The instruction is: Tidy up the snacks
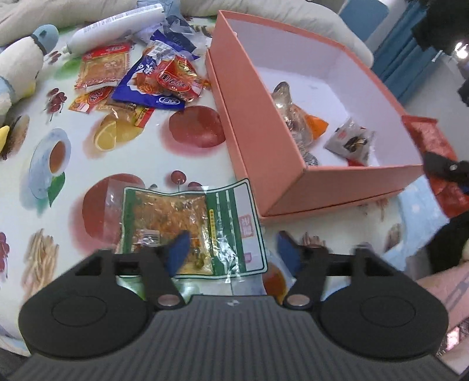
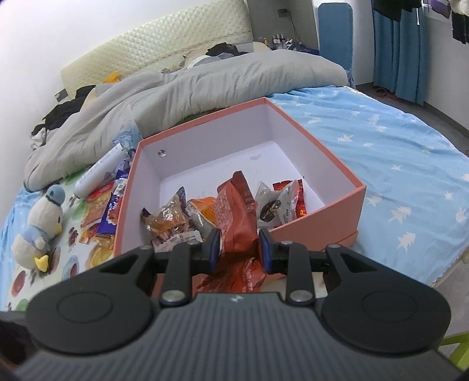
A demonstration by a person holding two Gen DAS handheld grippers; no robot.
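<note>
My left gripper (image 1: 233,244) is open, low over a flat green-edged snack packet (image 1: 176,217) on the fruit-print mat. Its left fingertip is over the packet and the right one is past the packet's right edge. The salmon box (image 1: 263,146) stands to the right, with several wrapped snacks (image 1: 296,117) inside. A pile of loose snacks (image 1: 164,79) lies farther back on the mat. My right gripper (image 2: 239,243) is shut on a red snack bag (image 2: 237,211) above the near edge of the box (image 2: 319,225). That bag (image 1: 431,137) also shows at the right edge of the left wrist view.
A plush penguin (image 2: 41,225) sits at the mat's left side, and a white tube (image 1: 117,26) lies behind the snack pile. A rumpled grey duvet (image 2: 176,96) is bunched behind the box. A blue star-print sheet (image 2: 395,164) spreads to the right.
</note>
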